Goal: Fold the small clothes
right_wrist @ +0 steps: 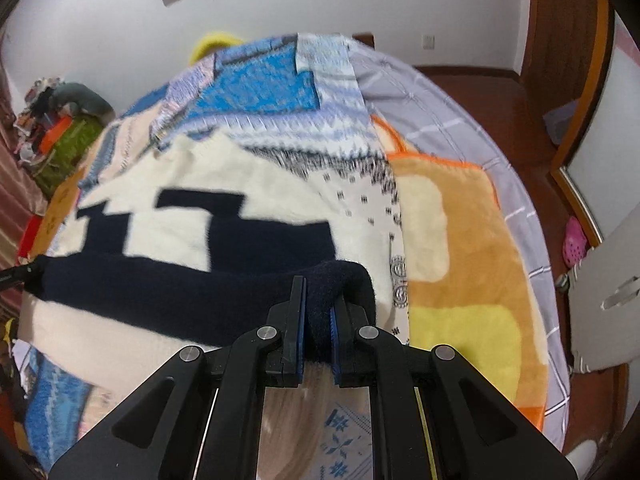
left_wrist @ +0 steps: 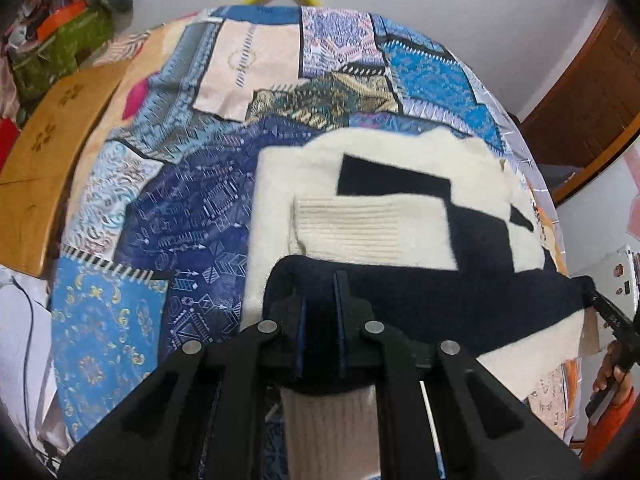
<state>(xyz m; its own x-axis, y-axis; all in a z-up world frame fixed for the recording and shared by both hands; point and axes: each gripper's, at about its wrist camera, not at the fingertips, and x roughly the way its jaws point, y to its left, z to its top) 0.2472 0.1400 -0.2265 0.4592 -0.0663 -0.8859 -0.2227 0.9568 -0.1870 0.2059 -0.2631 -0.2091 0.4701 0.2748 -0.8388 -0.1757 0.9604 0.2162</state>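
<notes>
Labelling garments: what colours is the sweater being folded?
The sweater is cream with navy blocks, clearest in the right wrist view.

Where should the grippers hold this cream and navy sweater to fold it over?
Along the navy edge of the sweater, one corner each, coming from the near side. The left gripper and right gripper are shut on that edge's two ends, so it hangs between them as a straight band.
</notes>
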